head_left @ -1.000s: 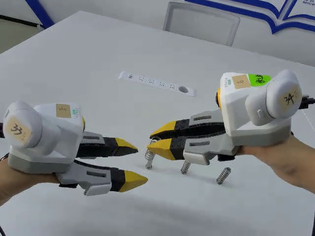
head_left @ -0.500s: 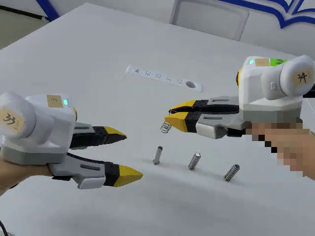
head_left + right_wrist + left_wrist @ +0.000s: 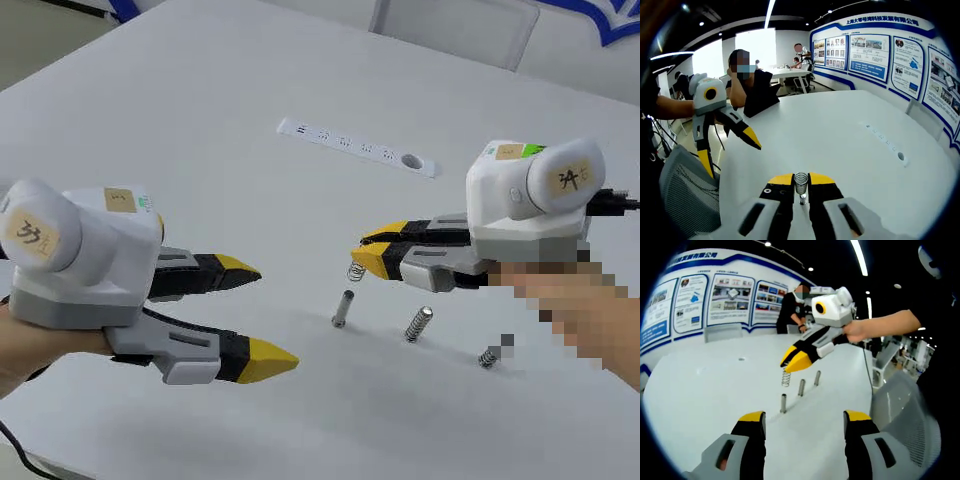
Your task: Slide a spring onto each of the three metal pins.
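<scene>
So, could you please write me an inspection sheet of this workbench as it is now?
Surface: white table, no marks seen.
Job's things: bare pin; second pin and third pin each carry a spring; loose spring above the bare pin, not yet on it.
Clutter: power strip, far from the pins.
Claws: left claw open, holding nothing; right claw shut on the loose spring.
Cables: black cable behind the right claw.
Surroundings: chair at the far edge; wall posters; people in the background.
</scene>
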A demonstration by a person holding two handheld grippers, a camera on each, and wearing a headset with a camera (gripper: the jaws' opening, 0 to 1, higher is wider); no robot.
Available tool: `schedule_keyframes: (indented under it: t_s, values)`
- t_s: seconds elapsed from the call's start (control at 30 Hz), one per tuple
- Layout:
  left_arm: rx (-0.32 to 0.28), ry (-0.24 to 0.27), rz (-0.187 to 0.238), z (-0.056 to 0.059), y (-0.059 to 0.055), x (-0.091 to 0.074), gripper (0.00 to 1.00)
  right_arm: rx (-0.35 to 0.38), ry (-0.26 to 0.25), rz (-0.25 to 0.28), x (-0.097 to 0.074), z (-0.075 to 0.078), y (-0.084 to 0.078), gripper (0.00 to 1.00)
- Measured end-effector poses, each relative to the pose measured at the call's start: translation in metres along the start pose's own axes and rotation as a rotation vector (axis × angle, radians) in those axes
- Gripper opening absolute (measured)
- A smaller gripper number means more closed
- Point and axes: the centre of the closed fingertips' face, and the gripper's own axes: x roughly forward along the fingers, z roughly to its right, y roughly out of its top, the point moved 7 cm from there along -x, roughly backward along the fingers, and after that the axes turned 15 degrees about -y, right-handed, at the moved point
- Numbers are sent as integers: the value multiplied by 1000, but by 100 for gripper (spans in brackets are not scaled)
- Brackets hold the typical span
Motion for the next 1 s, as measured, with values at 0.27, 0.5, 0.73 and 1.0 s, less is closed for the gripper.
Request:
schedule_keyframes:
  t_s: [0.27,0.5,0.73,1.0]
  values:
    - [-25,16,-7,-4,-8,-6,66,4,-4,-43,14,2,-10,11]
    - [-42,23,-30,-6,-12,-9,68,21,-1,-75,20,-2,-20,11]
    - [-52,11,-40,-5,-13,-4,68,9,-8,-91,21,-2,-28,11]
    - [-53,7,-48,-5,-14,-3,67,-3,-22,-104,32,-7,-43,11]
